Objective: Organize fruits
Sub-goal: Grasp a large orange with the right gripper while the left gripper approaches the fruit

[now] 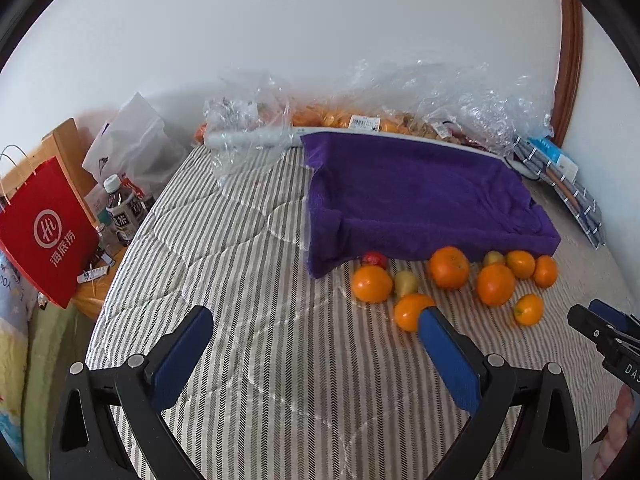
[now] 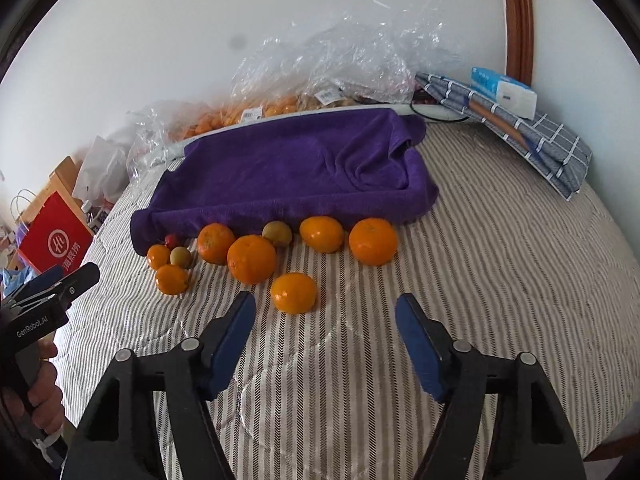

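My right tool [image 2: 325, 307] hangs open and empty over the striped bed [image 2: 500, 280], and the nearest orange [image 2: 294, 293] lies just ahead of it, a little left of the midline between its blue pads, near the left one. It is round, so no axis matters; I judge a short push forward and slightly left would bracket it. The other fruits [image 2: 251, 258] sit in a loose row farther off, along the near edge of the purple towel-lined tray [image 2: 280, 168]. My left tool [image 1: 316, 322], open and empty too, has an orange [image 1: 410, 312] by its right pad, off-centre, so the right seems better placed.
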A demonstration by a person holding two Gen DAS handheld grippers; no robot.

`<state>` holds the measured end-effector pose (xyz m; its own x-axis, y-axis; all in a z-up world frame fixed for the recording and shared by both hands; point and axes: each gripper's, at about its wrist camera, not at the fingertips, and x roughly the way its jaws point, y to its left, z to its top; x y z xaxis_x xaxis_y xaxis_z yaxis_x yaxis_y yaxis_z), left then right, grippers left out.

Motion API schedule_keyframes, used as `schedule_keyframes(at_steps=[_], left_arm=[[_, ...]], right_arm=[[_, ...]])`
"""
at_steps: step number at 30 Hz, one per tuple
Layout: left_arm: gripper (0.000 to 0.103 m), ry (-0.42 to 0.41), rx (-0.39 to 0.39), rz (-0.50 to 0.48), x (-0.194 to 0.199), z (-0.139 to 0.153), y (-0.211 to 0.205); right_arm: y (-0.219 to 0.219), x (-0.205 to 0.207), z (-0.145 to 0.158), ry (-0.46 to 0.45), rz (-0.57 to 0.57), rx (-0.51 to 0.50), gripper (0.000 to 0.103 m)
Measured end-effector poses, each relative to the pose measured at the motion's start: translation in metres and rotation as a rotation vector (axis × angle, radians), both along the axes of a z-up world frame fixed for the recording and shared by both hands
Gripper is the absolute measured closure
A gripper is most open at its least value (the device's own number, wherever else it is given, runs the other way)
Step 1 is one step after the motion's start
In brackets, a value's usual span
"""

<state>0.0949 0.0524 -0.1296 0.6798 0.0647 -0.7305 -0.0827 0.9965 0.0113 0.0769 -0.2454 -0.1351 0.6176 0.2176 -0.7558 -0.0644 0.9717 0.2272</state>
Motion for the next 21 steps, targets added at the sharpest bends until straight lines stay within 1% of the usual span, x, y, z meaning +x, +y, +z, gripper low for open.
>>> schedule_keyframes(at_steps=[1, 2, 5, 8, 10, 12, 15, 21], left_arm=[[0.003, 0.014, -0.005, -0.001, 0.003, -0.005, 0.004], [0.005, 0.026, -0.011, -0.002, 0.005, -0.010, 0.007], [0.005, 0.044, -0.012, -0.008, 0.009, -0.020, 0.014], [0.005, 0.057, -0.017, -0.028, 0.013, -0.027, 0.015], [0.005, 0.077, -0.012, -0.028, 0.017, -0.032, 0.016], [0.005, 0.076, -0.026, -0.027, 0.021, -0.035, 0.018], [0.005, 0.073, -0.054, -0.033, 0.024, -0.036, 0.019], [0.005, 0.076, -0.126, -0.068, 0.028, -0.039, 0.019]], right_arm=[[0.005, 0.003, -0.006, 0.002, 0.020, -0.001, 0.043], [0.010, 0.005, -0.011, 0.009, 0.035, -0.004, 0.044], [0.021, 0.013, -0.025, 0.021, 0.065, -0.002, 0.047], [0.028, 0.021, -0.033, 0.023, 0.069, -0.009, 0.051], [0.031, 0.026, -0.038, 0.026, 0.063, -0.024, 0.060], [0.034, 0.029, -0.043, 0.035, 0.069, -0.033, 0.067], [0.034, 0.028, -0.043, 0.014, 0.072, -0.046, 0.068], [0.020, 0.025, -0.042, 0.011, 0.053, -0.029, 0.068]])
